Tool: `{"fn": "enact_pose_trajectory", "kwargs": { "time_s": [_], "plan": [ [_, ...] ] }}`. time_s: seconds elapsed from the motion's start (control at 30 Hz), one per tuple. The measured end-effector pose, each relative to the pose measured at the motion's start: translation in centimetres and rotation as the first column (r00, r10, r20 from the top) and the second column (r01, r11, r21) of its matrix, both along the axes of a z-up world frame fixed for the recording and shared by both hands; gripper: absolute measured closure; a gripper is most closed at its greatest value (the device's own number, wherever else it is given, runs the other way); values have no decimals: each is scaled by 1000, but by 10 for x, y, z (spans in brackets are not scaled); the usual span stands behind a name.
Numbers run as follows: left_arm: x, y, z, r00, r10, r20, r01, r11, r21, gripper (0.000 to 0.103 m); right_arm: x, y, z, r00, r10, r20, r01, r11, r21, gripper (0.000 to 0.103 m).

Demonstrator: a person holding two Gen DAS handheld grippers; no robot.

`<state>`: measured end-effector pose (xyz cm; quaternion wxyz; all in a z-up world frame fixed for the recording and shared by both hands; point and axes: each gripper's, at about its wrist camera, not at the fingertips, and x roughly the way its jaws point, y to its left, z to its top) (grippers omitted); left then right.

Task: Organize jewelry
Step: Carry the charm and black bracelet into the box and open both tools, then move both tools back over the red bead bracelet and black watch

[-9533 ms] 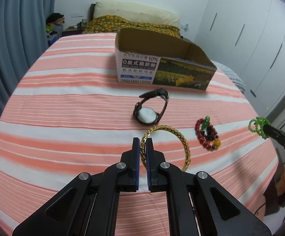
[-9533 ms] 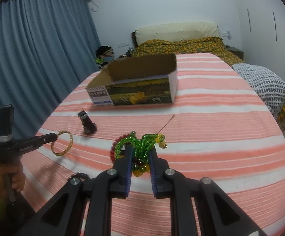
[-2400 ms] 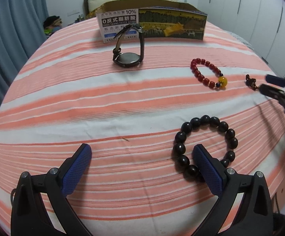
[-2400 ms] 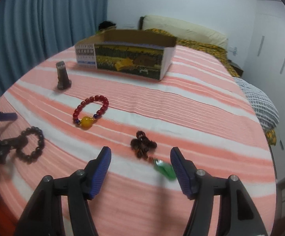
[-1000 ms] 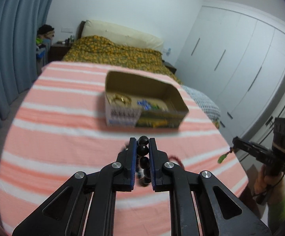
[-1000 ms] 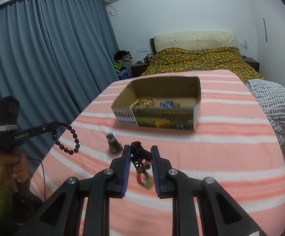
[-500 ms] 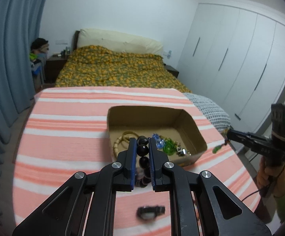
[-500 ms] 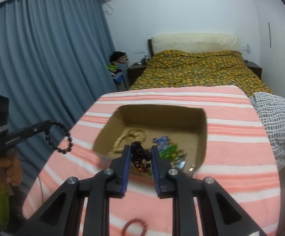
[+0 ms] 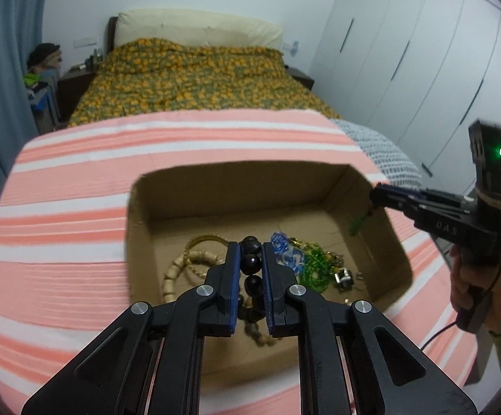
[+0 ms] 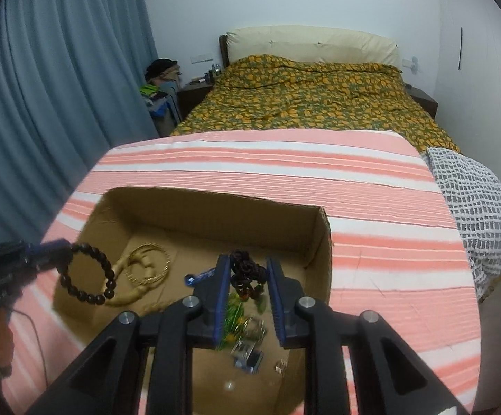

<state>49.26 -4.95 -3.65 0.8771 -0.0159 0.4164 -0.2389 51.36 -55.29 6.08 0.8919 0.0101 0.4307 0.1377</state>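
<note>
An open cardboard box [image 9: 236,186] lies on the pink-striped cloth. My left gripper [image 9: 250,247] hovers over its near-left part, shut on a black bead bracelet [image 9: 250,263] that hangs down between the fingers. In the right wrist view the left gripper [image 10: 53,245] comes in from the left, and the black bracelet [image 10: 107,266] dangles over the box [image 10: 215,214]. My right gripper [image 10: 248,263] is above the box's right half. Its jaws are opening, and a dark knotted cord [image 10: 245,269] still sits between the pads. The cord's green pendant [image 9: 355,224] hangs below the right gripper [image 9: 376,193].
Inside the box lie a gold bangle [image 9: 205,242], a beige bead bracelet [image 9: 172,273], blue beads [image 9: 285,249], green beads [image 9: 314,266] and small silver pieces. The striped cloth [image 9: 77,214] surrounds the box. A bed [image 9: 188,72] stands beyond, with curtains to the left and wardrobes to the right.
Both grippers have moved forward and down over the box, which now fills the lower views. The watch and the red bracelet have dropped out of view. The right jaws stand slightly wider.
</note>
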Motion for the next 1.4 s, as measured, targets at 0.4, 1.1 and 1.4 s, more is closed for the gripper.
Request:
{"fn": "enact_pose_trajectory", "kwargs": {
  "time_s": [0.4, 1.1, 1.4],
  "plan": [
    [-49, 31, 24, 993, 76, 94, -81, 996, 50, 8, -47, -16, 22, 997, -5, 81, 1, 998, 57, 41],
    [-243, 120, -54, 980, 199, 10, -198, 968, 157, 1, -309, -34, -52, 1000, -13, -3, 13, 994, -113, 32],
    [-238, 75, -104, 976, 216, 21, -215, 957, 196, 1, -327, -10, -68, 998, -15, -69, 8, 995, -100, 32]
  ]
}}
